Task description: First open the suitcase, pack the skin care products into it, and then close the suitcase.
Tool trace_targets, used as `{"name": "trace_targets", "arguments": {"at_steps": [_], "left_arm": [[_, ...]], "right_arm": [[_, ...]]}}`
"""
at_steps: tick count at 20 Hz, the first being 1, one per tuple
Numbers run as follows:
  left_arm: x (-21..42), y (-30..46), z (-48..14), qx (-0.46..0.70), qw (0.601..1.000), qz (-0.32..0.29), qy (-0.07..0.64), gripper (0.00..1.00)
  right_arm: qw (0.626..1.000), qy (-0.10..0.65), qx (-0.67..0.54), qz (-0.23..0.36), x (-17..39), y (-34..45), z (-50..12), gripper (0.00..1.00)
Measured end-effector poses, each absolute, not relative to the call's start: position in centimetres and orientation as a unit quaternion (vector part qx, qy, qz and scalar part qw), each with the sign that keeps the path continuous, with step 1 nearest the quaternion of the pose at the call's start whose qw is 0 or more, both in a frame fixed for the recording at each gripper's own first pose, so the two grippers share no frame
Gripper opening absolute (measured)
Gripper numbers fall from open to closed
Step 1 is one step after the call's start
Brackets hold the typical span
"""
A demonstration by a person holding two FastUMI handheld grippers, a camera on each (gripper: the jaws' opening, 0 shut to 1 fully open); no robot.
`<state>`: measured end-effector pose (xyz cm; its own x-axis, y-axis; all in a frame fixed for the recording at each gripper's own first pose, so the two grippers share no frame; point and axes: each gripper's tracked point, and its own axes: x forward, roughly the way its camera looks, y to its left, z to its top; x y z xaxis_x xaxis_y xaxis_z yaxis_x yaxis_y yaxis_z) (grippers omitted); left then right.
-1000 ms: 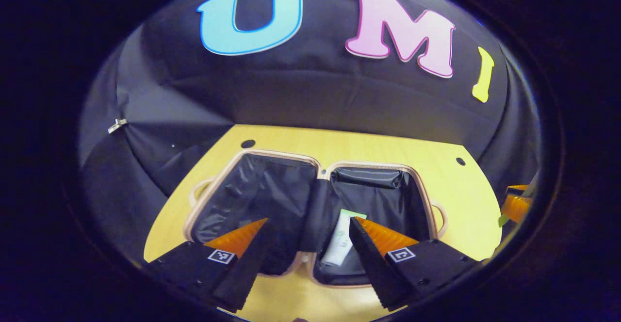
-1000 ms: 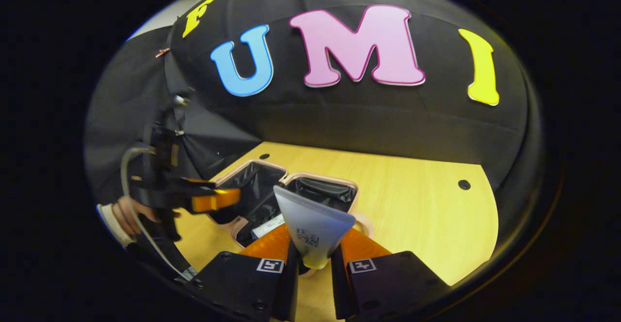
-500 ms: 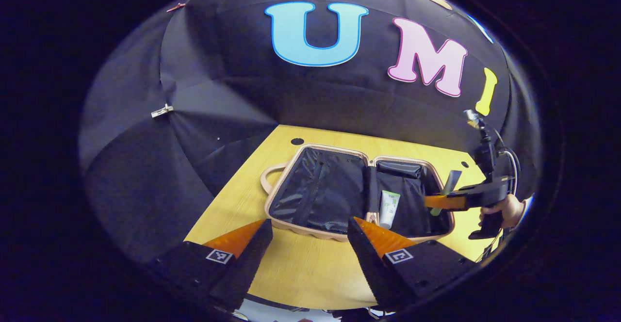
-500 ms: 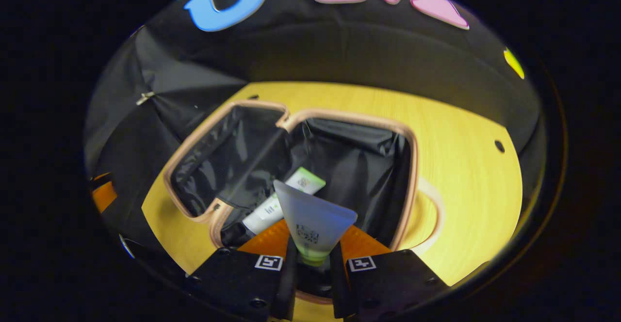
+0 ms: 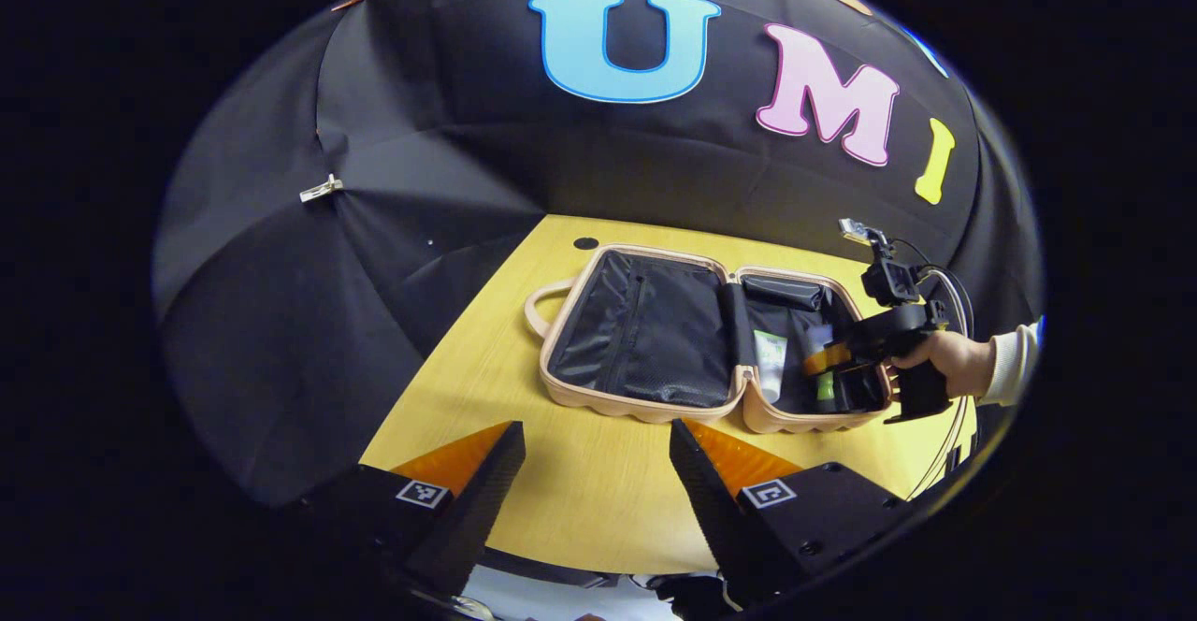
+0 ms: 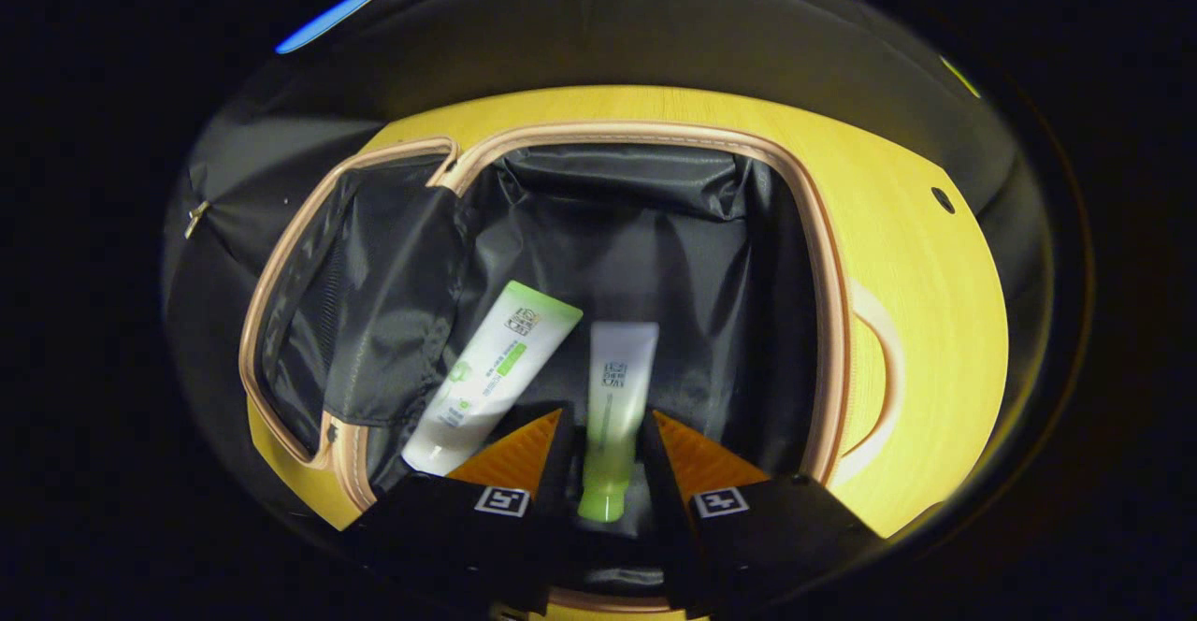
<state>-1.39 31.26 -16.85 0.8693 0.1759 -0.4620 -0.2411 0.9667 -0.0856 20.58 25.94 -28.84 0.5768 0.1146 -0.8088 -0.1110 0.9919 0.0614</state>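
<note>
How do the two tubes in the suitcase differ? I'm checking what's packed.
The white tube lies free and slanted by the hinge side; the frosted tube sits straight between the right gripper fingers. The white tube has a green end band; the frosted tube has a green cap. Both are in the suitcase's right half.

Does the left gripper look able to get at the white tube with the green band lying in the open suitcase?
Probably yes: the left gripper is open, the white tube lies uncovered, though the right gripper works close beside it.
</note>
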Motion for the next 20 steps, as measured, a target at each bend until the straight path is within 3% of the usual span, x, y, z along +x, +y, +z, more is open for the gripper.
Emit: {"name": "trace_targets", "arguments": {"at_steps": [2, 3, 5, 6, 12, 17, 20], "left_arm": [[-1.0, 32.3, -16.8, -0.062, 0.965, 0.116, 0.229, 0.98], [-0.8, 32.8, -16.7, -0.062, 0.965, 0.120, 0.224, 0.98], [0.5, 34.3, -16.2, -0.070, 0.967, 0.129, 0.210, 0.98], [1.3, 35.2, -16.0, -0.078, 0.967, 0.130, 0.203, 0.98], [9.5, 41.6, -16.4, -0.134, 0.966, 0.130, 0.180, 0.98], [17.1, 45.6, -20.3, -0.205, 0.956, 0.108, 0.181, 0.96], [19.9, 46.6, -22.8, -0.305, 0.926, 0.102, 0.200, 0.96]], "right_arm": [[0.899, 0.432, 0.008, 0.067, 20.2, 26.1, -26.9, 0.63], [0.904, 0.422, 0.012, 0.071, 19.8, 26.2, -25.8, 0.63], [0.917, 0.390, 0.019, 0.080, 18.6, 26.0, -23.0, 0.77], [0.924, 0.373, 0.022, 0.084, 17.9, 25.7, -21.8, 0.95], [0.949, 0.299, 0.042, 0.088, 12.2, 22.3, -15.5, 0.98], [0.959, 0.272, 0.054, 0.054, 6.9, 17.0, -13.1, 0.98], [0.963, 0.270, 0.017, 0.017, 4.5, 11.8, -12.4, 0.98]]}}
